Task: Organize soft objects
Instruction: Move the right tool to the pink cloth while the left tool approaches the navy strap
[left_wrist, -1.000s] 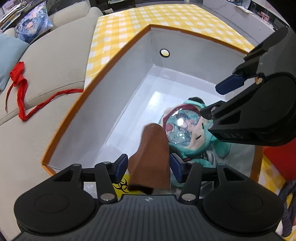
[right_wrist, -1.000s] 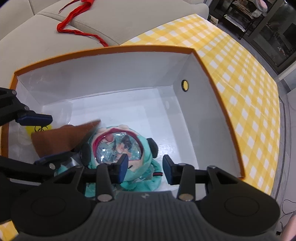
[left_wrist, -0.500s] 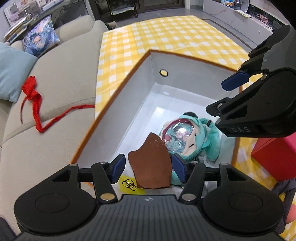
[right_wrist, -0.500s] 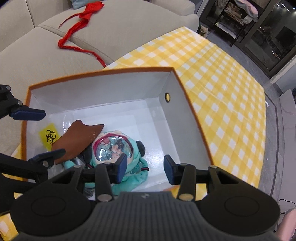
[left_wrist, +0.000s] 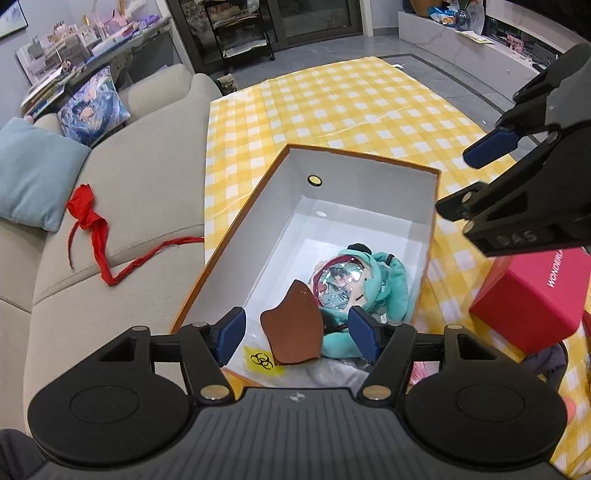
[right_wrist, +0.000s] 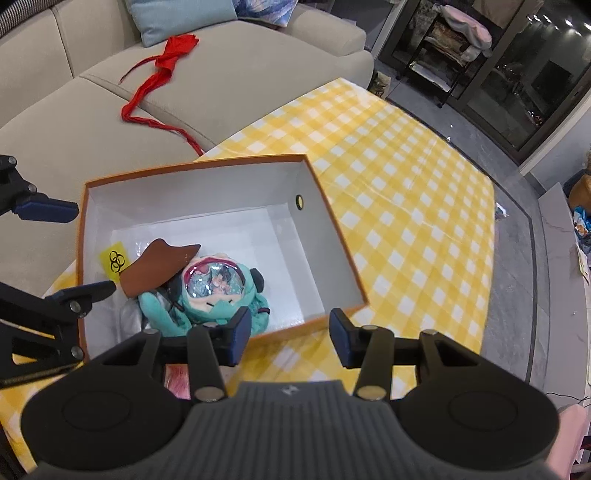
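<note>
The teal plush (left_wrist: 364, 291) lies in the box (left_wrist: 428, 236) at its near end, brown flap (left_wrist: 291, 328) propped on it, so both hand-held grippers, left (left_wrist: 295, 338) opening and right (right_wrist: 290, 338) parted, hang empty above, apparently done dropping it.

Red ribbon (left_wrist: 96, 236) on beige sofa (left_wrist: 140, 184) w/ lt-blue cushion (left_wrist: 33, 173); red box (left_wrist: 532, 295) on yellow check cloth (left_wrist: 332, 110).
</note>
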